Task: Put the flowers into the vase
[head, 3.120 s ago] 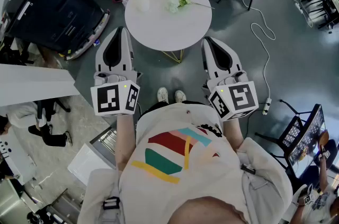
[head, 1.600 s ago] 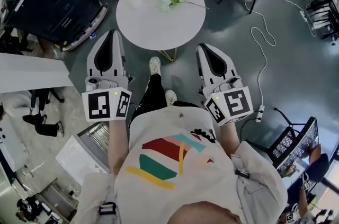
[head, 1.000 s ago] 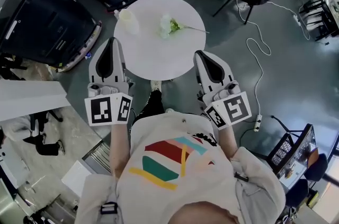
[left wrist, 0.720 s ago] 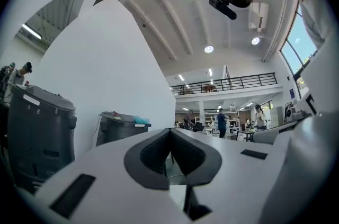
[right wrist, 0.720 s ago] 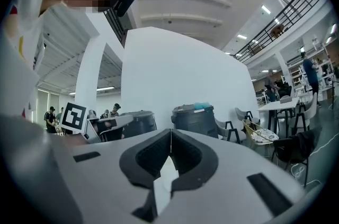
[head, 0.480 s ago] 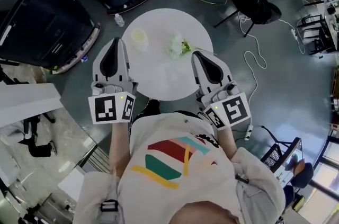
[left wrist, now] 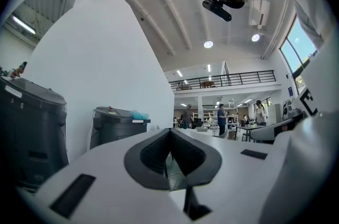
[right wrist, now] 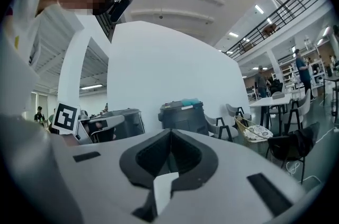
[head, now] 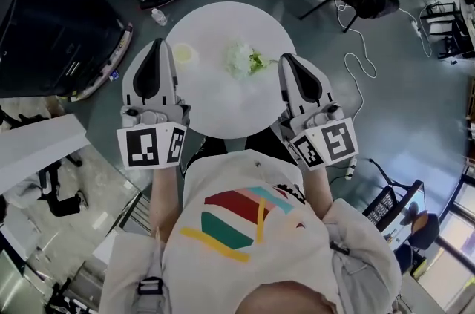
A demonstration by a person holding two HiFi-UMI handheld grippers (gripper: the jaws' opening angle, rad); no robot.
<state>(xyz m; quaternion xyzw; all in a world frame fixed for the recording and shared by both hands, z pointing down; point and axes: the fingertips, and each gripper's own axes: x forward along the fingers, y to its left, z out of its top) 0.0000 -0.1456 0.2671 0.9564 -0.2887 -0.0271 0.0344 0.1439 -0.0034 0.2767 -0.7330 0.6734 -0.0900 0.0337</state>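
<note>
- Seen from the head view, the vase (head: 182,53) shows only as a pale round mouth in the upper left part of the round white table (head: 223,112). Its body and height cannot be judged from above.
- The flowers (head: 241,60), a white bloom with green leaves, lie on the tabletop right of centre, apart from the vase. Their stem runs toward the right and is cut off behind the right gripper (head: 286,58), so its end is hidden.
- The table's legs are hidden under its top and the person's shirt (head: 245,223).
- Both gripper views look level across the hall at grey bins, chairs and distant people. The tabletop, flowers and vase fall below their sight.
- The left gripper (head: 156,44) hangs over the table's left edge, just left of the vase; its jaws meet tip to tip with nothing between them.
- The right gripper sits at the table's right edge, just beside the greenery, its jaws likewise pressed together and empty. Whether it touches the stem cannot be told.
</note>
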